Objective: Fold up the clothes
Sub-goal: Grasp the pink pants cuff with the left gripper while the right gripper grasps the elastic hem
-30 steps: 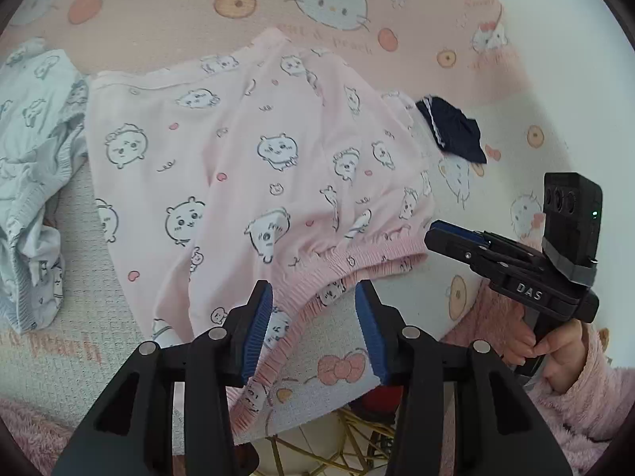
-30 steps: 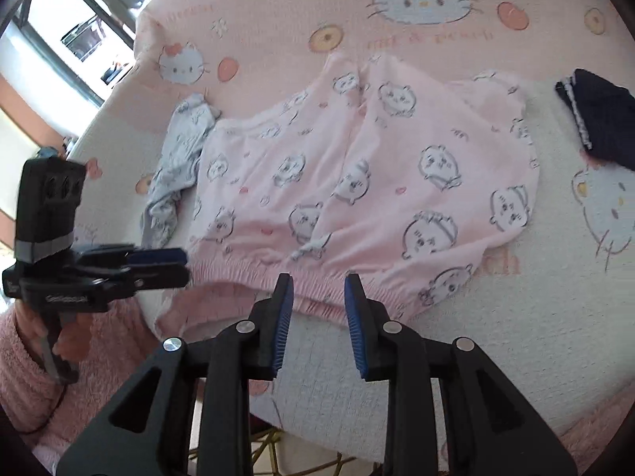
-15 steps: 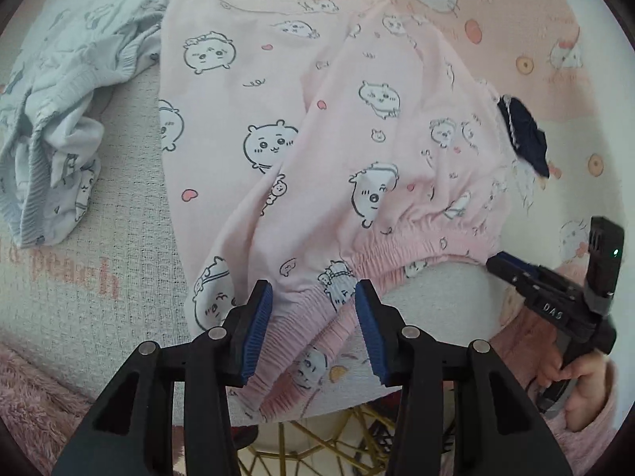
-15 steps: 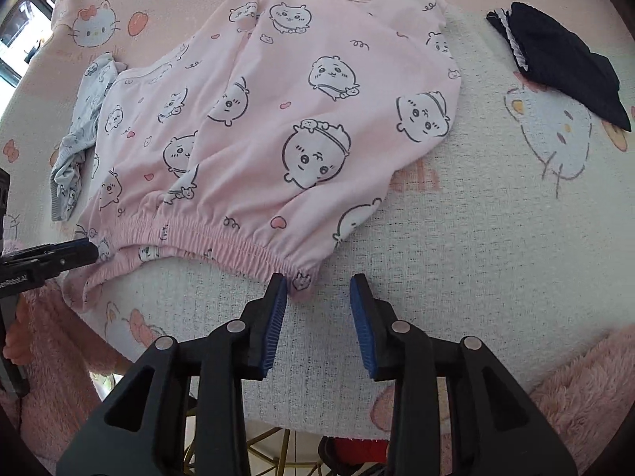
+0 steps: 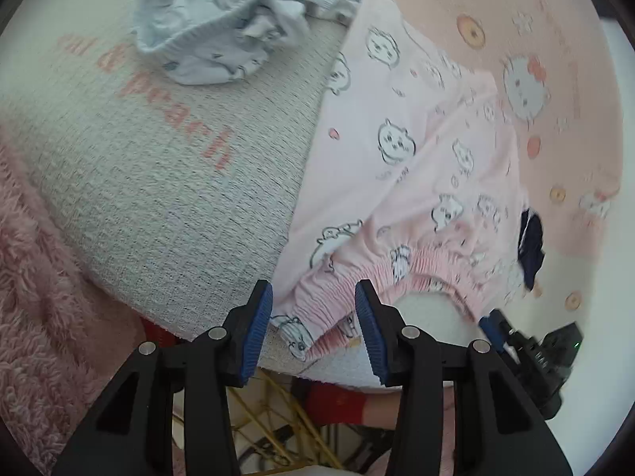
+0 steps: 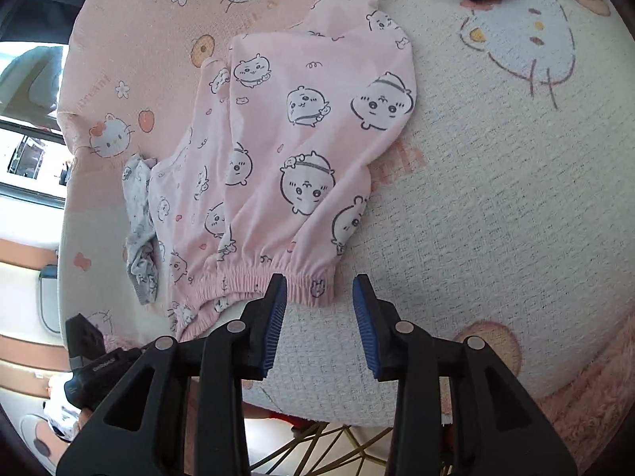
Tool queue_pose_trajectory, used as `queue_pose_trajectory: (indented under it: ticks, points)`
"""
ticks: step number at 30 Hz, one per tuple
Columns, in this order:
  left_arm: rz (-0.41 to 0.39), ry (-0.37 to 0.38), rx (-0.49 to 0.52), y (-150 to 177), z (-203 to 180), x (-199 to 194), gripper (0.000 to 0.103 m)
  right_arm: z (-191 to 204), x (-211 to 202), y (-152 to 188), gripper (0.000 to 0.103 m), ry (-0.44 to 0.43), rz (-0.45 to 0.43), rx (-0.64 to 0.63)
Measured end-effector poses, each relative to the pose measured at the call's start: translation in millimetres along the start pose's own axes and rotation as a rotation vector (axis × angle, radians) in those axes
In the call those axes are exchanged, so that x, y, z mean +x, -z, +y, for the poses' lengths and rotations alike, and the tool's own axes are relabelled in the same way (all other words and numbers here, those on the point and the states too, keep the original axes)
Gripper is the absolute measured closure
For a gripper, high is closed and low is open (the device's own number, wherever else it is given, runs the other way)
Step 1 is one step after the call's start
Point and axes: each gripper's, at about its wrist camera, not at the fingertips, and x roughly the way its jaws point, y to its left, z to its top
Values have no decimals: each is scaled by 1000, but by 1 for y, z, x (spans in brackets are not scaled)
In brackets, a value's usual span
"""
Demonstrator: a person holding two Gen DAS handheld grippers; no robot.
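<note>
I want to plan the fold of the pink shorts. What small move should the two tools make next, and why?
Probably both should ease down and close on the waistband. The left tool stands open around one corner of the pink shorts. The right tool, its jaws opening, has the other corner just ahead. Neither pinches fabric yet.

Illumination and image quality: bright, diffuse daylight.
Left wrist view is motion-blurred throughout; right wrist view is sharp, with an overexposed window (image 6: 27,150) at far left (fisheye bending, dark vignette corners); shadows soft.

Pink cartoon-print garment (image 6: 301,150)
</note>
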Motion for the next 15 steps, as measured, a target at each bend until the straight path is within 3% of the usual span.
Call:
queue_pose_trajectory:
  ticks: [3,5,8,9,15]
  points:
    - [-25,41,-87,-6,18,-8,58,1,8,0,67,-13,23,-9]
    - [-6,31,-81,-8,19,-3,58,2,16,4,67,-10,58,-27]
    - [12,-7,-39,-7,14,4,58,5,19,6,80,90,56,-120]
    - [18,-17,-25,-7,12,6,58,10,21,6,90,144,54,-167]
    - [24,-5,23,-8,9,2,58,27,14,20,96,314,13,-339]
